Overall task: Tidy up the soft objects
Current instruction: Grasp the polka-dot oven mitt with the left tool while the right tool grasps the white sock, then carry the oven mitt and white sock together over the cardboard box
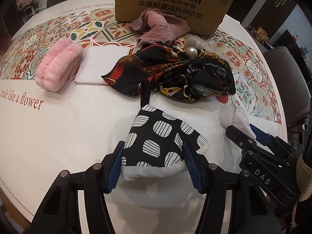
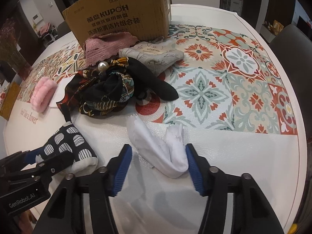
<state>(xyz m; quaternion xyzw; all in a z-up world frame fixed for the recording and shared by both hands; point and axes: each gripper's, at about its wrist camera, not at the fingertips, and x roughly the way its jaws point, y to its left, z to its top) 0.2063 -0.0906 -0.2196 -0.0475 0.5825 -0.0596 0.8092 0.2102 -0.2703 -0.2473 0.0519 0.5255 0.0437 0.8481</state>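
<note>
A black mitt with white striped spots (image 1: 156, 136) and a white terry cuff lies on the white table mat near its front edge. My left gripper (image 1: 153, 144) is shut on it, a blue pad pressed against each side of the cuff end. From the right wrist view the same mitt (image 2: 74, 142) sits at the lower left, held by the left gripper (image 2: 42, 157). A crumpled white cloth (image 2: 167, 152) lies between the pads of my right gripper (image 2: 158, 146). The right pad touches it and the left pad stands just clear, so this gripper is open.
Behind lie a dark patterned scarf with a pearl (image 1: 175, 72), a mauve towel (image 1: 159, 27), a grey cloth (image 2: 152, 56), a black sock (image 2: 156, 81), a pink fluffy band (image 1: 56, 68) and a white square (image 1: 101, 64). A cardboard box (image 2: 120, 13) stands at the back.
</note>
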